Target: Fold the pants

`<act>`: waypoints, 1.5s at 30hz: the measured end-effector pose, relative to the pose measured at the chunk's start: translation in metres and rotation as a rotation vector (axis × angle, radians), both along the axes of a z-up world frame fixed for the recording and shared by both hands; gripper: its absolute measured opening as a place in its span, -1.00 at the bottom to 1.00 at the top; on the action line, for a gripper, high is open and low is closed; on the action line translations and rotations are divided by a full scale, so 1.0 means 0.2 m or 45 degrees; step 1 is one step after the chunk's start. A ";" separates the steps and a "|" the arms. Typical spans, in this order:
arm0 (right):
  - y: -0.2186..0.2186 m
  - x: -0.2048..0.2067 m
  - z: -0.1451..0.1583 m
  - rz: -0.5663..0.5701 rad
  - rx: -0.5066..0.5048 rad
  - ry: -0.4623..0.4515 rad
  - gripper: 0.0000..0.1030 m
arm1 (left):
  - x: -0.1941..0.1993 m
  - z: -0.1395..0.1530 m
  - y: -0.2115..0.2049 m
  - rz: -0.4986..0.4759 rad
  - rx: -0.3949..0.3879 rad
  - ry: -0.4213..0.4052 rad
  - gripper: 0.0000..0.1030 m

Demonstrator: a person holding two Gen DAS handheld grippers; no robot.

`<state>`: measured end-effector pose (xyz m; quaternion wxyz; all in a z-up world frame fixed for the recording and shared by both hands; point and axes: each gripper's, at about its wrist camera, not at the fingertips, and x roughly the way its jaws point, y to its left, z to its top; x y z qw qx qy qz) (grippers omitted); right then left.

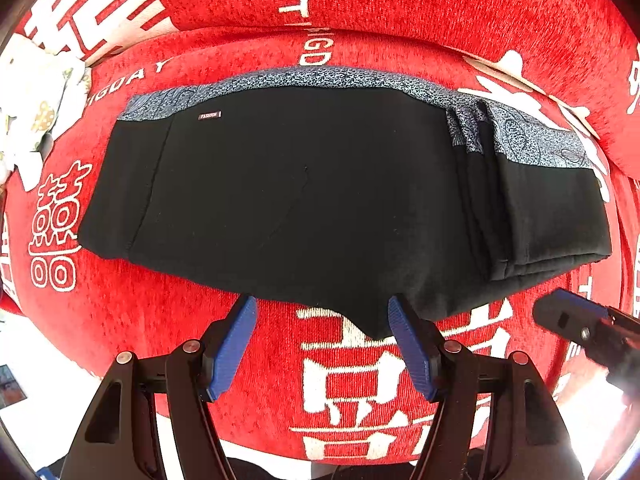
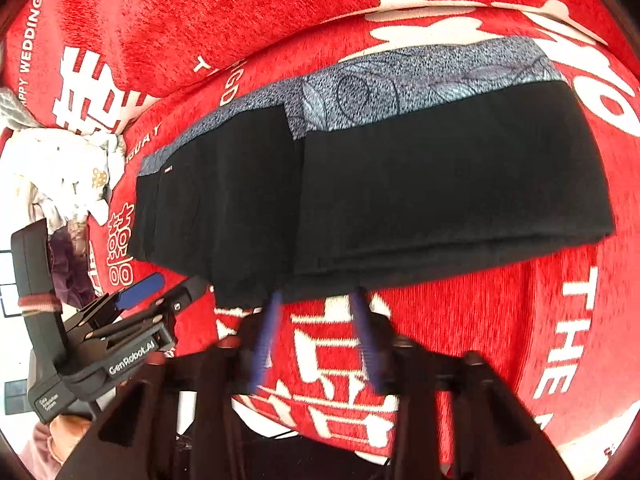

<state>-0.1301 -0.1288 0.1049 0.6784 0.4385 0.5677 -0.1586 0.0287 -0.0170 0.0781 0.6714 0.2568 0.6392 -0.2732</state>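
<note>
Beneath black pants (image 1: 300, 200), blanket (image 1: 120, 320) lettering

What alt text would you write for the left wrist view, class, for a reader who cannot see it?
Black pants with a blue-grey patterned band lie partly folded on a red cover printed with white characters. The open left gripper hovers at their near edge, holding nothing; the right gripper shows at right.

Right gripper (image 2: 316, 300) fingers motion-blurred in its own wrist view. Small label (image 1: 209, 115) on black pants (image 1: 300, 200) barely legible. White cloth (image 1: 36, 104) cropped at the left edge.
</note>
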 end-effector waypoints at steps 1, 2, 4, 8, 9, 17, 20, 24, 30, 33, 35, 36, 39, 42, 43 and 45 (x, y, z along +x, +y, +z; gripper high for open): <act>0.01 0.00 0.01 0.004 -0.002 0.002 0.09 | 0.00 0.00 0.00 0.001 0.000 0.001 0.35; 0.02 0.00 0.02 0.011 -0.005 0.005 0.09 | 0.00 0.00 0.01 0.002 0.003 0.001 0.35; 0.05 0.00 0.02 0.032 -0.007 0.019 0.09 | 0.00 0.01 0.02 0.008 -0.004 0.001 0.35; 0.09 0.04 0.01 0.065 0.000 0.043 0.19 | 0.04 0.01 0.07 0.043 -0.023 0.005 0.93; 0.10 0.05 0.01 0.073 0.002 0.046 0.22 | 0.05 0.01 0.08 0.062 -0.025 0.001 0.99; 0.15 0.14 0.00 0.150 -0.013 0.070 0.50 | 0.12 -0.03 0.18 0.123 0.012 0.020 0.99; 0.17 0.18 0.00 0.180 -0.042 0.092 0.55 | 0.15 -0.05 0.22 0.155 0.019 0.030 0.99; 0.17 0.21 -0.02 0.193 -0.053 0.124 0.57 | 0.19 -0.07 0.27 0.191 0.046 0.033 0.99; 0.19 0.25 -0.04 0.215 -0.042 0.145 0.57 | 0.27 -0.13 0.36 0.253 0.096 0.031 0.99; 0.20 0.27 -0.06 0.225 -0.035 0.148 0.57 | 0.33 -0.14 0.42 0.293 0.124 -0.005 0.99; 0.21 0.28 -0.06 0.234 -0.033 0.147 0.57 | 0.39 -0.16 0.46 0.331 0.121 -0.002 0.99; 0.22 0.29 -0.07 0.238 -0.032 0.146 0.57 | 0.42 -0.17 0.48 0.347 0.116 0.008 0.99; 0.24 0.32 -0.07 0.258 -0.038 0.139 0.57 | 0.51 -0.20 0.58 0.450 0.019 0.101 0.99; 0.26 0.37 -0.07 0.290 -0.064 0.124 0.57 | 0.62 -0.19 0.69 0.586 -0.141 0.184 0.99; 0.26 0.38 -0.07 0.302 -0.073 0.119 0.57 | 0.64 -0.19 0.71 0.611 -0.179 0.194 0.99; 0.28 0.43 -0.08 0.327 -0.088 0.112 0.57 | 0.71 -0.18 0.78 0.662 -0.273 0.212 0.99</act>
